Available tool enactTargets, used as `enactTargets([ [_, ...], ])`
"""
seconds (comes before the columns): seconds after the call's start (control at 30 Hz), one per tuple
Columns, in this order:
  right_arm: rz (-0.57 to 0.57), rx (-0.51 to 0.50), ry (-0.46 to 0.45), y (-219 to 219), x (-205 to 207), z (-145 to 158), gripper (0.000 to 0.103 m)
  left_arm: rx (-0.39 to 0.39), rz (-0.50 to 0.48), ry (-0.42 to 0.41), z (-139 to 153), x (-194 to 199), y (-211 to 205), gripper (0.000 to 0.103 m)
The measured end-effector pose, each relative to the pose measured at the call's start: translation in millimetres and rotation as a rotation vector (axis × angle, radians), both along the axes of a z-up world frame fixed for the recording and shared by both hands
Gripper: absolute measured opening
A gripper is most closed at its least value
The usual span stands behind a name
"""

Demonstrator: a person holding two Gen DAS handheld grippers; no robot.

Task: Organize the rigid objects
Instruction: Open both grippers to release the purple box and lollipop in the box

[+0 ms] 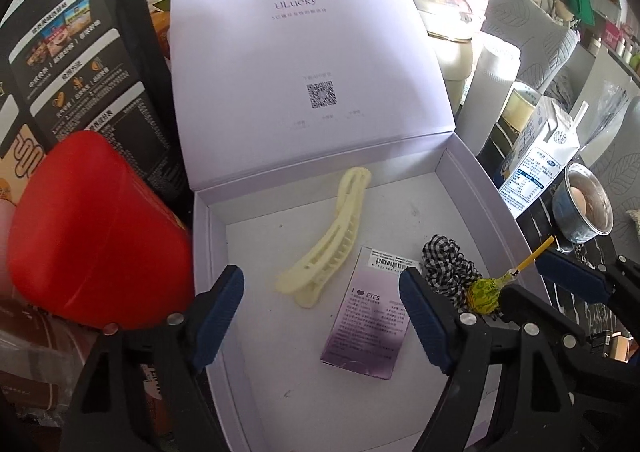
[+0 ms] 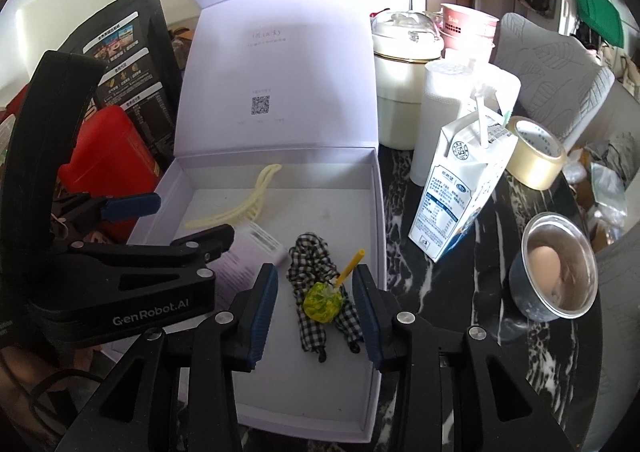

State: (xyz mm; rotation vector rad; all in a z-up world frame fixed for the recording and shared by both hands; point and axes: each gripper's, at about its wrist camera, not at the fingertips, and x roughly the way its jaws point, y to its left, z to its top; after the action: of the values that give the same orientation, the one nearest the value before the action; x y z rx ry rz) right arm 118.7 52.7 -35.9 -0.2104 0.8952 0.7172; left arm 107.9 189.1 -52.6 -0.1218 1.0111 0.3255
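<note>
Cluttered and dark-marbled, the worktop (image 2: 472, 336) carried an open white box (image 2: 374, 236) with its lid standing up at the back edge. Inside, near the box's right wall, a green-wrapped lollipop (image 2: 322, 302) lay on a black-and-white checked scrunchie (image 2: 310, 252), its yellow stick running up and to the right, towards the box's far right corner. The right gripper (image 2: 316, 314) stood directly over it with the head between the two blue pads, which were narrowly apart and not touching the wrapper; the stick's long axis ran roughly along the fingers, so a grip would likely close across the head. The left gripper (image 1: 322, 320) was wide and empty, hovering over a purple leaflet card (image 1: 366, 326) towards the box's front edge, with a cream hair clip (image 1: 328, 240) lying lengthwise just beyond, towards the back left. The right hand was clearly the nearer to the lollipop. Outside the box's right wall stood a milk carton (image 2: 456, 192), a tape roll (image 2: 534, 156) and a steel bowl holding an egg (image 2: 556, 268).
</note>
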Motion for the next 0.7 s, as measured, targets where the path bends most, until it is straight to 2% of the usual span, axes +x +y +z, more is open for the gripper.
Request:
enactTargets([
  [0.7, -0.018, 0.053, -0.096, -16, -21, 45, 0.039, 0.017, 0.002, -0.104, 51, -31, 1, 0.08],
])
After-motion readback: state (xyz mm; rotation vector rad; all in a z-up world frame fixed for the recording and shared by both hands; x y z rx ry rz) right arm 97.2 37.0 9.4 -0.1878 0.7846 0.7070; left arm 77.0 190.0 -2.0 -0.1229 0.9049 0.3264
